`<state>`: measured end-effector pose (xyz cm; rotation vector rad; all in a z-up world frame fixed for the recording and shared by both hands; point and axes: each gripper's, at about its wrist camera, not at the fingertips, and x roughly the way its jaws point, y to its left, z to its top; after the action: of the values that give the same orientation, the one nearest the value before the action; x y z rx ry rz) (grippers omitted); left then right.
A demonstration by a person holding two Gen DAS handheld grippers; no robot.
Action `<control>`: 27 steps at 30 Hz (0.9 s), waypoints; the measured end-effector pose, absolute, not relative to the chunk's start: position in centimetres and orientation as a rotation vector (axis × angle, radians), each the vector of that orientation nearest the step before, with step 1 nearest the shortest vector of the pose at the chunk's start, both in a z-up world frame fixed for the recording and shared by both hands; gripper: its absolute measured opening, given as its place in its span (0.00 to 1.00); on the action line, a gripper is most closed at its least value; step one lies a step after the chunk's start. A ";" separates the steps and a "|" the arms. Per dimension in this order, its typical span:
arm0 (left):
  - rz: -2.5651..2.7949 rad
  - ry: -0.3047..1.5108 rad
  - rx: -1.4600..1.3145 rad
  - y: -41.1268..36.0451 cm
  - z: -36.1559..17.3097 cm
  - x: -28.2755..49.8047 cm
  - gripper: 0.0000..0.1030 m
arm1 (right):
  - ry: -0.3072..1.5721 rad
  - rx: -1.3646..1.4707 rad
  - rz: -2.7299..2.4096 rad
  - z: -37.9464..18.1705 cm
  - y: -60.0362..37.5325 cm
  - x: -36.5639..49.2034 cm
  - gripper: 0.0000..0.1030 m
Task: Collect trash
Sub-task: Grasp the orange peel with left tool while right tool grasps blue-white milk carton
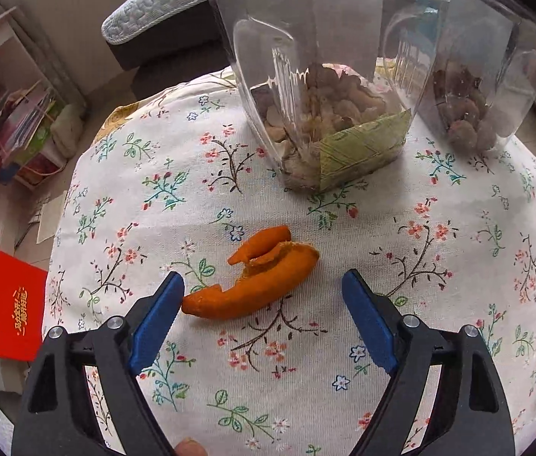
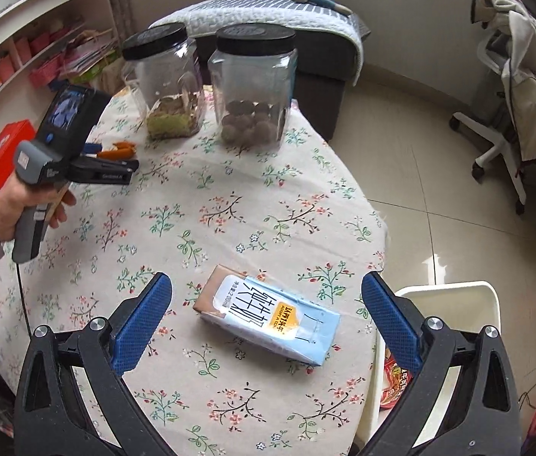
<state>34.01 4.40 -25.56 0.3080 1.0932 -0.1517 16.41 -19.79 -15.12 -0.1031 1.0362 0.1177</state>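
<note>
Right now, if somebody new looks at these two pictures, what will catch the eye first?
The bright orange peel lies on the floral tablecloth between the open left gripper fingers. A pale blue milk carton lies flat before the open right gripper. Two clear jars with black lids stand at the table's far side.
</note>
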 end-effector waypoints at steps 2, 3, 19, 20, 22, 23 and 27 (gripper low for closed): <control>-0.191 1.110 0.280 4.5 -25.5 34.4 0.59 | 1.043 -0.140 0.166 -15.8 -19.4 16.4 0.93; -0.201 1.119 0.268 4.5 -25.4 34.4 0.51 | 1.050 -0.159 0.192 -16.2 -19.2 16.4 0.93; -0.242 1.088 0.109 4.7 -20.0 22.9 0.23 | 1.173 -0.403 0.376 -23.1 -17.4 17.3 0.84; -0.238 1.078 0.107 4.6 -19.3 21.9 0.23 | 1.171 -0.390 0.368 -23.1 -17.4 17.5 0.84; -0.234 1.057 0.088 4.7 -17.9 20.2 0.23 | 1.169 -0.353 0.354 -23.1 -17.5 18.0 0.84; -0.232 1.048 0.074 4.5 -17.2 19.4 0.23 | 1.169 -0.348 0.339 -23.2 -17.6 18.4 0.84; -0.227 1.006 0.018 4.8 -14.5 16.2 0.23 | 1.172 -0.367 0.236 -24.7 -17.6 19.4 0.71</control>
<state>16.16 4.78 -14.52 0.0178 1.0060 -0.2266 19.35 -17.57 -24.68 -0.3669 1.1721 0.2357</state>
